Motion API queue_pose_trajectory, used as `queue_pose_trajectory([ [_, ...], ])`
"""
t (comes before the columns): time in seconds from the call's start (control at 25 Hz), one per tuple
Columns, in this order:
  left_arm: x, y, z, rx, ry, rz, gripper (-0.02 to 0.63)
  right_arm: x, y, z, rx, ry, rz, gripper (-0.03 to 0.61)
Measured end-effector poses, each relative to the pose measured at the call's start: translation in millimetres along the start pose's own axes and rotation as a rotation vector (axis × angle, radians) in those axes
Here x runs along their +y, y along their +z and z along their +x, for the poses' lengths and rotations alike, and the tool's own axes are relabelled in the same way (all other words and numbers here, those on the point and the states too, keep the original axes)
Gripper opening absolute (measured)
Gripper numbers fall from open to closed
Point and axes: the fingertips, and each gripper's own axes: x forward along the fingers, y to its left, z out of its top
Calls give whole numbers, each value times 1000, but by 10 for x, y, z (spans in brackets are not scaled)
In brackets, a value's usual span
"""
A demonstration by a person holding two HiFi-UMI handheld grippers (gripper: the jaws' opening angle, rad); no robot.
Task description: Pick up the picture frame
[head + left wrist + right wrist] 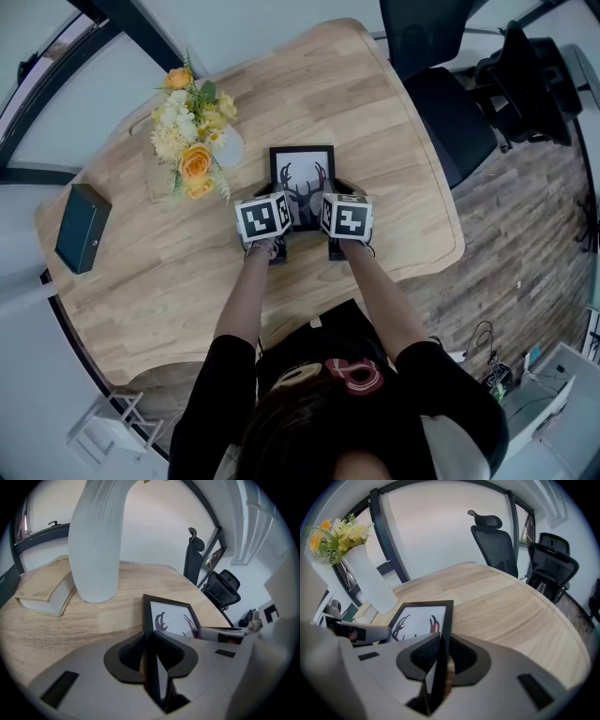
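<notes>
**Head view.** A black picture frame (302,183) holding a white print of dark deer antlers lies face up near the middle of a rounded, pale wooden worktop (375,122). The person's bare forearms reach in from below. The left gripper (277,208) is on the frame's left side and the right gripper (330,208) on its right side, and their marker cubes cover the frame's near corners. Just left of the frame stands a white vase (228,148) of yellow, orange and cream flowers (192,141), with a tan book (159,180) beside it. A dark teal rectangular box (82,228) sits well apart, near the worktop's left edge. A black office chair (441,89) stands past the far right edge, on a wood-plank floor (525,244).

**Left gripper view.** The jaws are drawn in narrow, with their dark ribbed pads clamped on either face of the frame's left rail (150,634). The print runs away to the right. The white vase rises just behind the frame and the tan book lies left of the vase. The other gripper's grey body shows at the frame's right side.

**Right gripper view.** These jaws are also narrow, with the pads pressed on both faces of the frame's right rail (443,630). The vase and flowers stand beyond the frame's far left corner. Two black chairs are behind the worktop.

From these views I cannot tell whether the frame's near end is raised off the wood.
</notes>
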Motion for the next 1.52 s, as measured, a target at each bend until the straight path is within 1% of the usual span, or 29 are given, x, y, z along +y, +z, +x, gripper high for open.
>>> queue_pose_trajectory([
  [0.4,-58,5,-129,-32,-6,23,77,18,18,-145,-27,-7,-20,71],
  [0.76,-30,18,-312,-68,-21,4,77,137,90,-309,-62,5,-57,71],
  [1.04,-64,46,-442,-96,-28,11,77,177,125,-444,-92,10,-66,71],
  [1.24,-127,63,-568,-122,-40,17,77,187,164,-581,-116,20,-82,71],
  [1.52,-221,155,-770,-179,-51,33,77,211,266,-791,-174,29,-87,71],
])
